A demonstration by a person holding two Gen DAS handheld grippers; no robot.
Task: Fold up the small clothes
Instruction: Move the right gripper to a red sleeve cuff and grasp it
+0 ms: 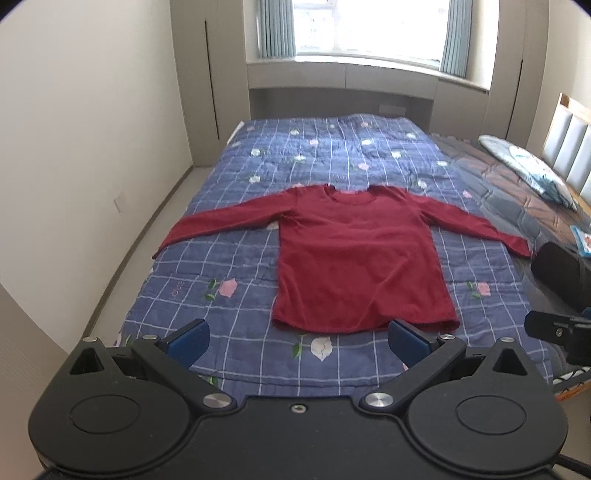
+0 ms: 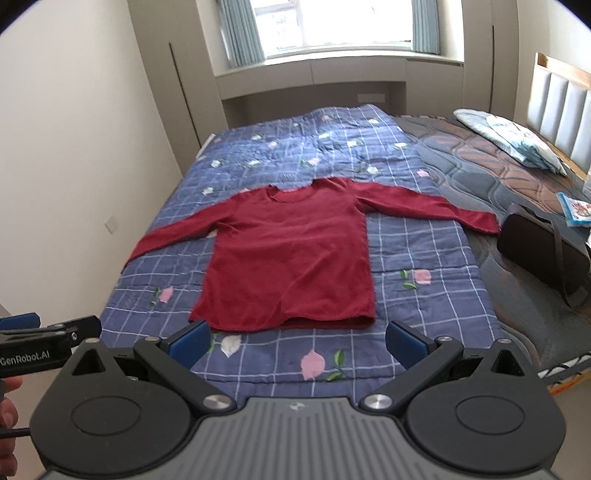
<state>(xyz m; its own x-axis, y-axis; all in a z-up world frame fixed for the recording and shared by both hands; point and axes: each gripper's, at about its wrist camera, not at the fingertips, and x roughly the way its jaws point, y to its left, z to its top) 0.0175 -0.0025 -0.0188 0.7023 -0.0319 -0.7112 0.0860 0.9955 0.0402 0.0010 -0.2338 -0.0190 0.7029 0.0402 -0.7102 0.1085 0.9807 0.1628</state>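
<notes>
A dark red long-sleeved top (image 1: 360, 266) lies flat and face up on a bed, on a blue checked quilt (image 1: 236, 266) printed with pink and white flowers. Its body is smooth, both sleeves are stretched out to the sides, and the neckline points toward the window (image 1: 369, 26) at the far end of the room. The hem is the edge nearest both cameras.

The left gripper (image 1: 299, 338) is held over the quilt on the near side of the top's hem, its blue-padded fingers (image 1: 188, 341) spread wide apart with nothing between them. The right gripper (image 2: 299, 338) sits likewise short of the hem, fingers (image 2: 406, 341) spread wide and empty. Neither touches the top. In the right wrist view the left gripper shows at the left edge, with part of a hand (image 2: 7, 402) below it.

Beyond the end of the top's right-hand sleeve the quilt stops and a dark patterned mattress (image 2: 461, 155) is bare. A black bag (image 2: 543, 251) rests on it just past that cuff, apparently not touching it, though the view there is distorted. Farther from the top along the mattress, a pale blue patterned pillow (image 2: 513, 138) lies against a padded headboard (image 2: 557, 99). A small printed packet (image 2: 576, 212) lies near the bag.
</notes>
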